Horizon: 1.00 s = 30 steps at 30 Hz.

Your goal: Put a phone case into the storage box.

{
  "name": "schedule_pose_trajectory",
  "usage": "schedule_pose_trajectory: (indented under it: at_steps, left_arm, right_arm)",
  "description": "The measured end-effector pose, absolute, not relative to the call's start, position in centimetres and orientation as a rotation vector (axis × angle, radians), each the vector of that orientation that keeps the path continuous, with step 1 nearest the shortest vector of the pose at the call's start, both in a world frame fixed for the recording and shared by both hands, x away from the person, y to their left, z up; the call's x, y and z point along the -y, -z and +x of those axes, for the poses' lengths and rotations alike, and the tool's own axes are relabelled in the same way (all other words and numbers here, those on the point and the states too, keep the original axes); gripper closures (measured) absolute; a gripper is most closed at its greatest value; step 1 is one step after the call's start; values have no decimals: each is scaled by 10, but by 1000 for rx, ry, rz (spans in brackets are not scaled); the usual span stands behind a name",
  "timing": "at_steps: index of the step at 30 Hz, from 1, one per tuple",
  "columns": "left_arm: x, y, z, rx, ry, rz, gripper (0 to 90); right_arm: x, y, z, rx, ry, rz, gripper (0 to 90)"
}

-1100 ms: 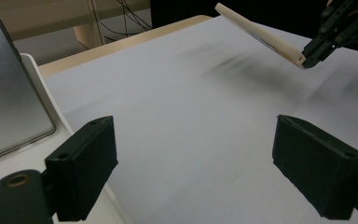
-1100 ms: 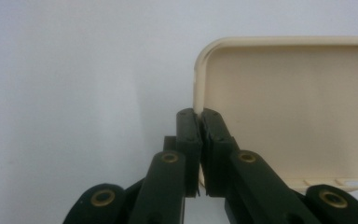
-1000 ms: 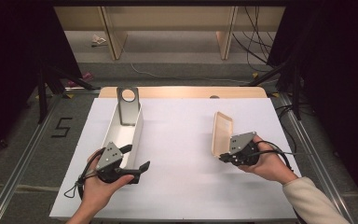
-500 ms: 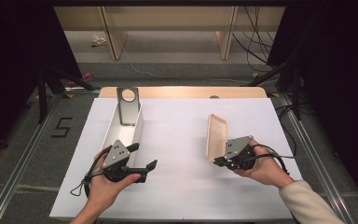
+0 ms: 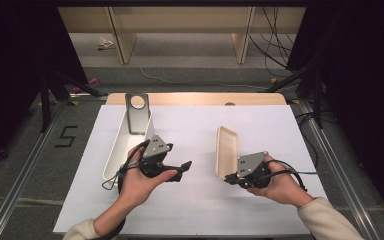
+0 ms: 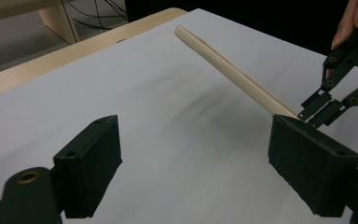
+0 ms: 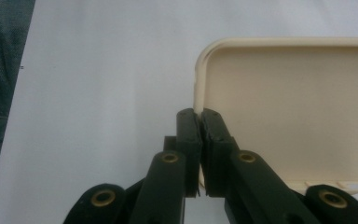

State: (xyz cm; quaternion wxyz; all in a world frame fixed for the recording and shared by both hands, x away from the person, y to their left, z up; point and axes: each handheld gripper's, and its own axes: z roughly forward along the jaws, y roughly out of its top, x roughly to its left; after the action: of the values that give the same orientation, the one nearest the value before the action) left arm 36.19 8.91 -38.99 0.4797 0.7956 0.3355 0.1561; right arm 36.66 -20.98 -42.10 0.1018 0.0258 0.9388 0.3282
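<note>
A beige shallow tray [image 5: 226, 150] stands tipped up on its long edge at the right of the white table top. My right gripper [image 5: 228, 178] is shut on the tray's near rim; in the right gripper view the two jaws [image 7: 200, 116] pinch the rim beside a rounded corner of the tray [image 7: 298, 107]. My left gripper [image 5: 182, 171] hovers left of the tray, pointing toward it, jaws wide with nothing between them. In the left gripper view the open gripper [image 6: 196, 154] faces the tray's edge [image 6: 228, 70] and the right gripper [image 6: 324, 105].
A long white bin [image 5: 122, 150] lies at the left with a grey metal bracket [image 5: 137, 112] with a round hole standing at its far end. A wooden strip [image 5: 195, 98] borders the table's far side. Metal rails [image 5: 330, 160] run along both sides.
My left hand has moved right, away from the white bin and toward the tray. The right hand has shifted the tray a little to the left.
</note>
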Motion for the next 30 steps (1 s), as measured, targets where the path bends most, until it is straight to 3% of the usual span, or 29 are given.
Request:
schedule_pose_trajectory:
  at_steps: [18, 30]
  left_arm:
    - [-35, 375, 421, -934, -321, 2043, 240]
    - [-19, 381, 453, -1023, -278, 2057, 378]
  right_arm:
    - [190, 422, 357, -2784, -972, -7, 879]
    - [183, 420, 354, -2771, -962, -45, 879]
